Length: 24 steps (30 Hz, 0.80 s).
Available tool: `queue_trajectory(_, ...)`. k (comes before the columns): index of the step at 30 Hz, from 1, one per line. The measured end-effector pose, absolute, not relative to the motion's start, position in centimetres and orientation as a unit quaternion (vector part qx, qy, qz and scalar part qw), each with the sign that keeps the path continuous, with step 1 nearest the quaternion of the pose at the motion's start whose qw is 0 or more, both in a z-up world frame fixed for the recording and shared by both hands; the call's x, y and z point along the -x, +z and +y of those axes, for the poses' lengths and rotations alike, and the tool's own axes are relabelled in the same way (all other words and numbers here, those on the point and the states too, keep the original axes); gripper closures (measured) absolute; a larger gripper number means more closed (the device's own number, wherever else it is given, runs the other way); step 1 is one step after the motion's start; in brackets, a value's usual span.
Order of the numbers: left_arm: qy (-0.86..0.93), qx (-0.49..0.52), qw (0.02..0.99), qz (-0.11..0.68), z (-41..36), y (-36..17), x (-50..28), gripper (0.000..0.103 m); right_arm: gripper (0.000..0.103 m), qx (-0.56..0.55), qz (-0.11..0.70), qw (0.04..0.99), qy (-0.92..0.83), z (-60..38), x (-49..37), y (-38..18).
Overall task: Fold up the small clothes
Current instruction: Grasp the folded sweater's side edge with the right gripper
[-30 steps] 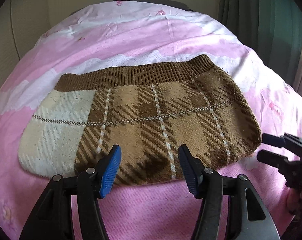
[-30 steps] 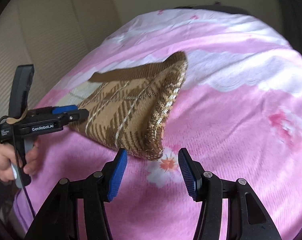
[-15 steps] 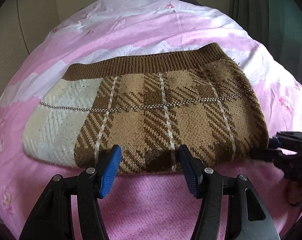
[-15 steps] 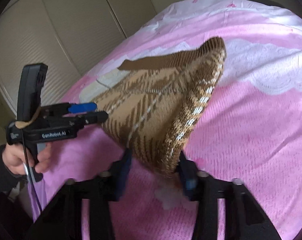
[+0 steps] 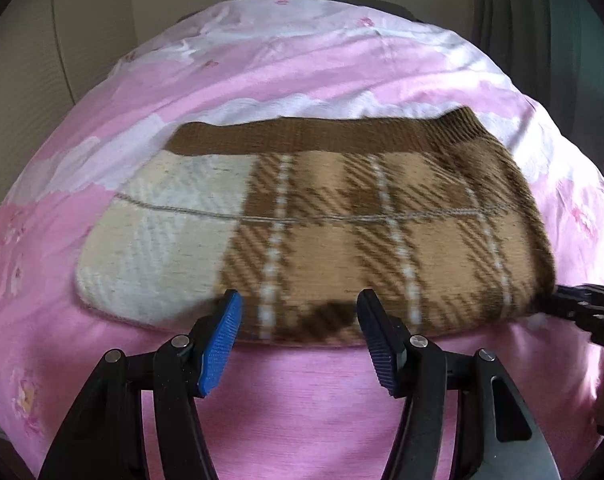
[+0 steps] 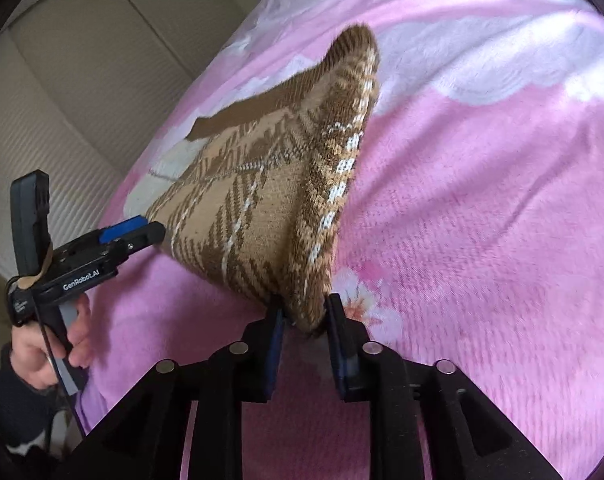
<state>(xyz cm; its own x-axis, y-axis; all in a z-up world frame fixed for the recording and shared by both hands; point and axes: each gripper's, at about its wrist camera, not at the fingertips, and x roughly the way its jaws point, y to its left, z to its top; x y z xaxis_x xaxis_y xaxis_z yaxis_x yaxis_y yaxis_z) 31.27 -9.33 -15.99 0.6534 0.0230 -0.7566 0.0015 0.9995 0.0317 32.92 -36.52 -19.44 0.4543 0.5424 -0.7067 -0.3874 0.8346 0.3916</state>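
A brown plaid knitted skirt (image 5: 342, 232) is lying on the pink blanket (image 5: 302, 400), its long axis running left to right, with the dark ribbed waistband (image 5: 322, 136) pointing away and the hem facing the tongs. The left tongs (image 5: 298, 340) are hovering open just before the hem, their blue pads (image 5: 222, 340) spread wide. The right tongs (image 6: 302, 320) are pinching the skirt's near right corner, which is rising off the blanket.
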Motion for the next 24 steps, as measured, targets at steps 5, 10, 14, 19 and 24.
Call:
queue_trajectory(5, 0.021, 0.01, 0.912, 0.41, -5.7, -16.3, -31.2, 0.043, 0.078, -0.048, 0.39, 0.901, 0.183, -35.8, -30.9, -16.3)
queue_trajectory(10, 0.027, 0.032, 0.918, 0.395, -2.4, -16.3, -31.5, 0.041, 0.078, -0.056, 0.341, 0.923, 0.167, -33.2, -30.6, -13.5)
queue_trajectory(14, 0.037, 0.047, 0.921, 0.385, 0.3, -16.4, -32.0, 0.04, 0.078, -0.036, 0.35, 0.918, 0.181, -29.0, -32.1, -13.7)
queue_trajectory(19, 0.034, 0.061, 0.923, 0.378, 2.9, -16.7, -32.2, 0.04, 0.078, -0.027, 0.369, 0.913, 0.173, -26.4, -33.6, -15.3)
queue_trajectory(24, 0.039, 0.061, 0.921, 0.383, 3.9, -17.7, -32.1, 0.04, 0.078, -0.029, 0.408, 0.902, 0.137, -26.5, -34.7, -18.0)
